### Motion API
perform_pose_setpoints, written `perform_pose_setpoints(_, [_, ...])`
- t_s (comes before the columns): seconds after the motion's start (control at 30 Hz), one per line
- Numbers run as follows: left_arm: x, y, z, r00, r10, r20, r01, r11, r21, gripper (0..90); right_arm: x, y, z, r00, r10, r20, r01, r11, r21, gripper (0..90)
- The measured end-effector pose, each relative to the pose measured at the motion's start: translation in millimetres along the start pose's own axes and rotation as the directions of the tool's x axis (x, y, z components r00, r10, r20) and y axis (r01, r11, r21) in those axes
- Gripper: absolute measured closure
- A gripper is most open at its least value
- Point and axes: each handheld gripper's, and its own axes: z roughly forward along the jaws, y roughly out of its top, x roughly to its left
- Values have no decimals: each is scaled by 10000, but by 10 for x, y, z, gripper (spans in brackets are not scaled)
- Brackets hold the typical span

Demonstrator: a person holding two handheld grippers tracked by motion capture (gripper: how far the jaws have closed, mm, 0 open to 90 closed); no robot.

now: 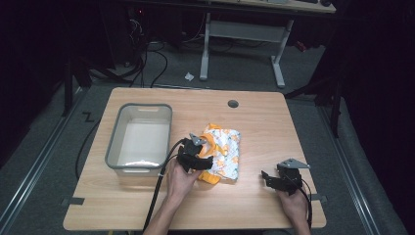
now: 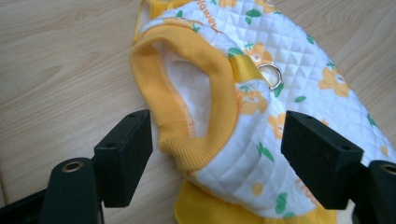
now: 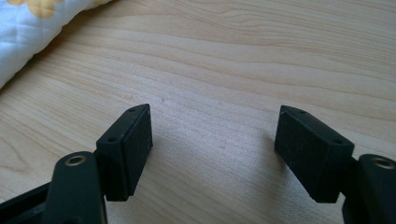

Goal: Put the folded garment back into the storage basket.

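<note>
A quilted white pet garment [image 1: 224,147] with orange flowers and yellow ribbed trim lies near the middle of the wooden table [image 1: 264,122]. My left gripper [image 1: 201,162] hovers at its near left end. In the left gripper view the jaws of this gripper [image 2: 217,154] stand wide on either side of the garment's [image 2: 280,60] yellow-cuffed opening, without pressing it. A metal D-ring [image 2: 271,77] sits on a yellow strap. My right gripper [image 1: 267,178] rests low at the table's right front, open [image 3: 212,149] over bare wood, with a corner of the garment [image 3: 28,32] at the upper left.
A grey plastic bin [image 1: 112,147] stands to the left of the garment, close to my left hand. A round cable hole [image 1: 233,104] is at the table's far edge. Bare wood stretches between the garment and the right gripper. Desk legs and cables lie on the floor beyond.
</note>
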Motion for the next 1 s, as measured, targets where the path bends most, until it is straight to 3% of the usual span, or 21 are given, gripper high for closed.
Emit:
perform_pose_setpoints(0.27, [38, 106, 108, 9998, -139, -141, 140, 9999, 78, 229, 0, 0, 0, 10000, 3, -2, -3, 10000, -1, 278])
perform_pose_setpoints(0.4, [56, 141, 188, 9994, -359, -4, 359, 9994, -16, 226, 0, 0, 0, 10000, 0, -4, 0, 10000, 1, 278])
perform_pose_setpoints(0.47, [85, 127, 271, 9989, -462, -64, 464, 9987, 217, 222, 0, 0, 0, 10000, 2, -4, -2, 10000, 0, 278])
perform_pose_setpoints(0.7, [82, 99, 367, 9991, -240, -342, 253, 9990, 379, 216, 1, 0, 0, 10000, 4, -2, -4, 10000, -1, 279])
perform_pose_setpoints(0.8, [104, 72, 445, 9988, -247, -433, 278, 9971, 715, 218, 1, 0, 0, 10000, 6, -2, -6, 10000, -3, 279])
perform_pose_setpoints(1.0, [121, 22, 493, 9990, -199, -389, 226, 9973, 698, 244, 1, 0, 0, 10000, 7, -2, -7, 10000, -4, 278])
